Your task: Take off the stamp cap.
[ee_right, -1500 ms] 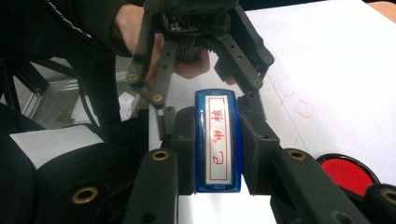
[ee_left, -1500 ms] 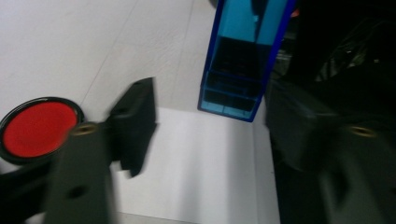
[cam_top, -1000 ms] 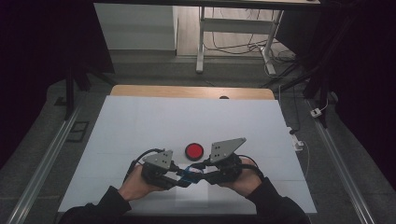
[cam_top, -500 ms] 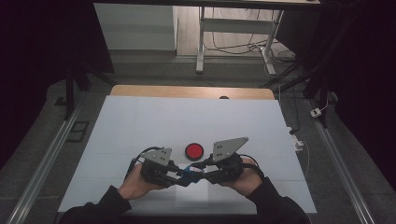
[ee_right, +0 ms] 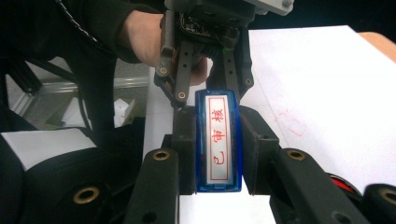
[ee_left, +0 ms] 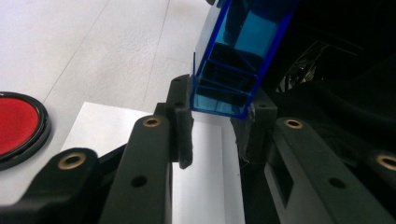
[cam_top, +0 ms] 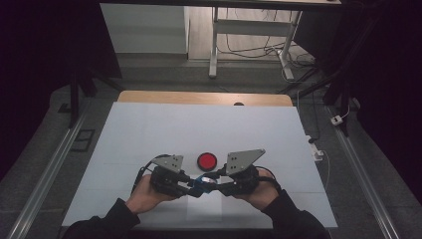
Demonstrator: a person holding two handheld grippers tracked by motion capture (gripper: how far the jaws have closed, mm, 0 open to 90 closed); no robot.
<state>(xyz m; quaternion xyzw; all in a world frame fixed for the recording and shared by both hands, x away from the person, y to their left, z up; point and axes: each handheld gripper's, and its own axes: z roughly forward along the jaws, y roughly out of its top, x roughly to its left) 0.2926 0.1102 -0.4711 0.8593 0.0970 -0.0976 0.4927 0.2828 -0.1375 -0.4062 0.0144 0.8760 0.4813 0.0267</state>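
While both grippers, left [cam_top: 191, 185] & right [cam_top: 211, 185], clamp 1 blue stamp [ee_right: 218, 142], 1 red pad [cam_top: 206, 160] sits nearby.

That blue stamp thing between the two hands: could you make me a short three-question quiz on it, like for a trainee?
1. True or false: both tools grip the blue stamp.
2. What round thing lies on the white sheet just beyond the tools?
3. The stamp's label is printed in: A green, B red, C black?

Key
1. True: the left tool and the right tool each clamp one end.
2. A red ink pad.
3. B.
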